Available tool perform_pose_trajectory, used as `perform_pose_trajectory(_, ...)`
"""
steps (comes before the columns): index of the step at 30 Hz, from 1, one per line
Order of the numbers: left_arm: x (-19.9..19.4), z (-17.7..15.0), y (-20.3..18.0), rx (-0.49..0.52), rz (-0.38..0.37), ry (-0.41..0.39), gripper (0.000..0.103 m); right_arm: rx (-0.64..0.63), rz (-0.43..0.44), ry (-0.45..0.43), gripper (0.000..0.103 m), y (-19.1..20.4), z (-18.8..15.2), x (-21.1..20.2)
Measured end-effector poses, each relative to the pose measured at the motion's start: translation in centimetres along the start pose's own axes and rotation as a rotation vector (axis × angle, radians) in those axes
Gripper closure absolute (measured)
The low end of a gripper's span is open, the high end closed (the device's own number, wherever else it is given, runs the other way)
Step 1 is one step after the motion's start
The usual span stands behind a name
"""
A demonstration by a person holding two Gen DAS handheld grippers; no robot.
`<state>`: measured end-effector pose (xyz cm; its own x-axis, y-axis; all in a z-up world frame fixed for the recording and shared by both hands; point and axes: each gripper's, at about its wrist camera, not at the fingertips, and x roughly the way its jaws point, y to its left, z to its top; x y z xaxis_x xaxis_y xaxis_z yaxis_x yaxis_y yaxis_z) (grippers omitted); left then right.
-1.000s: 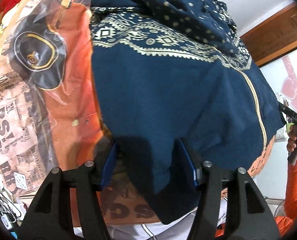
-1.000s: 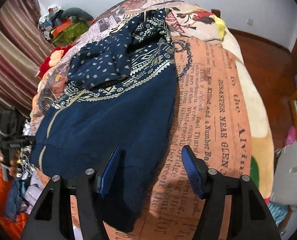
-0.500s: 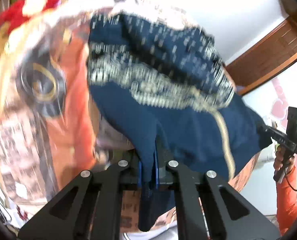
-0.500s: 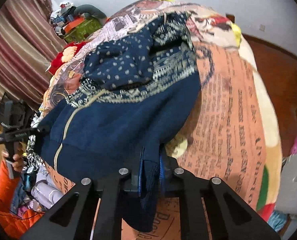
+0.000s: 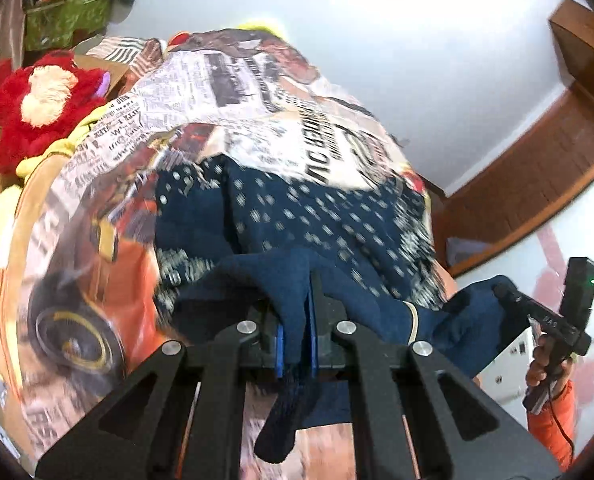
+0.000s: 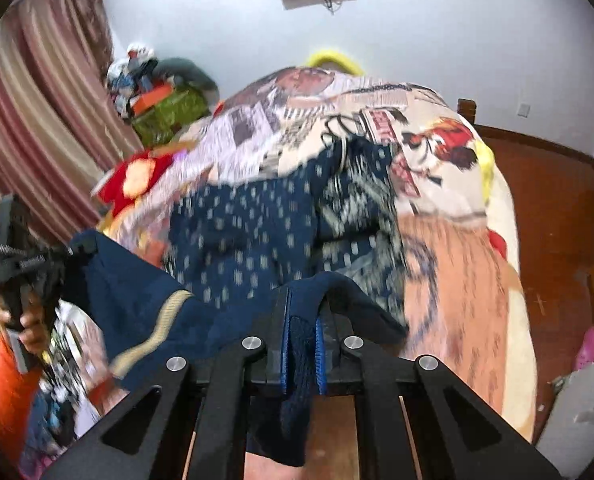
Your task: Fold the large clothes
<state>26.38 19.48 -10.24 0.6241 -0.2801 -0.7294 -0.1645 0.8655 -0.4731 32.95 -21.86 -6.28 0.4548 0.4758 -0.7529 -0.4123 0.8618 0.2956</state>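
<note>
— While both sets of fingers [image 5: 280, 346] are clamped on the hem of the navy garment [image 5: 329, 232], its patterned half lies on the bed [image 5: 237, 92].

— So the left gripper [image 5: 297, 344] and right gripper [image 6: 303, 354] each pinch a corner?

— Yes, tight. But if one thin fold slips while it is carried over, the fold could land crooked, I'd say.

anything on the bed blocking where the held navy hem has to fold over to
Nothing visible does. Both the left gripper and the right gripper are shut on the navy garment, and only its own dotted upper part lies ahead on the printed bedspread. The red plush toy sits off to the side.
</note>
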Motion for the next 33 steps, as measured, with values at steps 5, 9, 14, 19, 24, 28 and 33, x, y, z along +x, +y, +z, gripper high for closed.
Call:
perform_pose_trajectory(5,5.7,2.8,3.9,-0.063,0.022,0.075,0.095,0.055,-0.022,0.03,0.096,-1.9,5.4,6.0)
perform_pose_trajectory(9,11.0,3.0,8.1,-0.122,0.046,0.177,0.093,0.064,-0.066,0.105,0.096,-3.6,7.8,12.2)
perform_pose_trajectory(14,14.1,3.0,11.0,-0.135,0.089,0.21,0.058,0.026,-0.105,0.172,0.095,-4.8,7.8,17.3)
perform_pose_trajectory(19,13.5,3.9,11.8,-0.117,0.105,0.167,0.052,0.045,-0.077,0.189,0.095,-5.9,7.9,18.8)
perform_pose_trajectory(24,9.6,5.8,11.0,-0.063,0.217,0.057,0.052,0.07,-0.046,0.185,0.091,-6.3,8.5,17.1)
perform_pose_trajectory(28,6.3,6.5,10.0,-0.016,0.245,0.004,0.052,-0.008,-0.12,0.122,0.07,-5.4,9.0,13.7)
perform_pose_trajectory(33,3.0,4.6,6.9,0.123,0.267,-0.017,0.05,-0.168,-0.175,0.029,0.052,-2.8,8.3,9.0)
